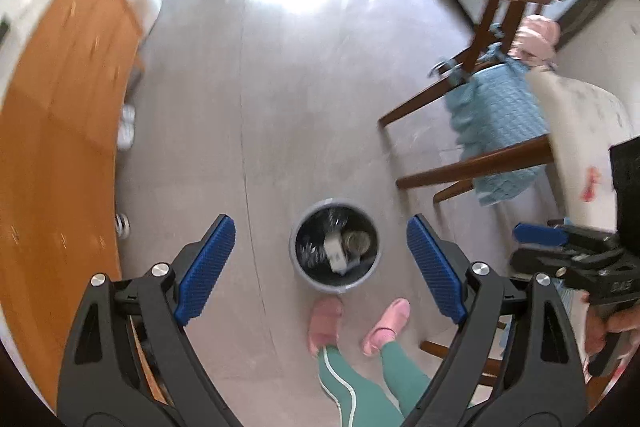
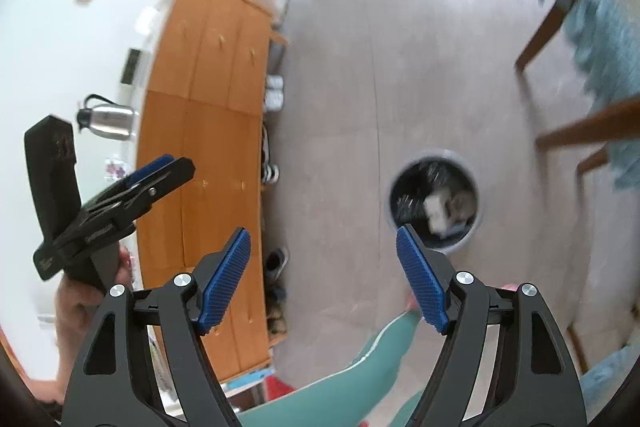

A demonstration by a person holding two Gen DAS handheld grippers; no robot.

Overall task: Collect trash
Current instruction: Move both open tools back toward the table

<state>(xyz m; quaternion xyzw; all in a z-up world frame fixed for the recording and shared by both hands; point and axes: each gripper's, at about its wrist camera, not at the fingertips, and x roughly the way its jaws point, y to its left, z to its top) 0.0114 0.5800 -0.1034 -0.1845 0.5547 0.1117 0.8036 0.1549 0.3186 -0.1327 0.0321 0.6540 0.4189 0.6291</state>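
Bin (image 1: 335, 251) seen at 6 o'clock, trash inside | left gripper (image 1: 320, 263) and right gripper (image 2: 324, 279) held apart, unloaded | open floor (image 1: 300, 87) at 12 | cabinet (image 1: 60, 147) at 9, chair (image 1: 480, 107) at 3

You have one grey bin (image 1: 335, 281) on the floor, holding what looks like two pieces of trash (image 1: 335, 251), though blur makes that uncertain. There's one wooden chair (image 1: 496, 39), one orange cabinet (image 2: 208, 131), one steel flask (image 2: 106, 121) and two pink slippers (image 1: 325, 319).
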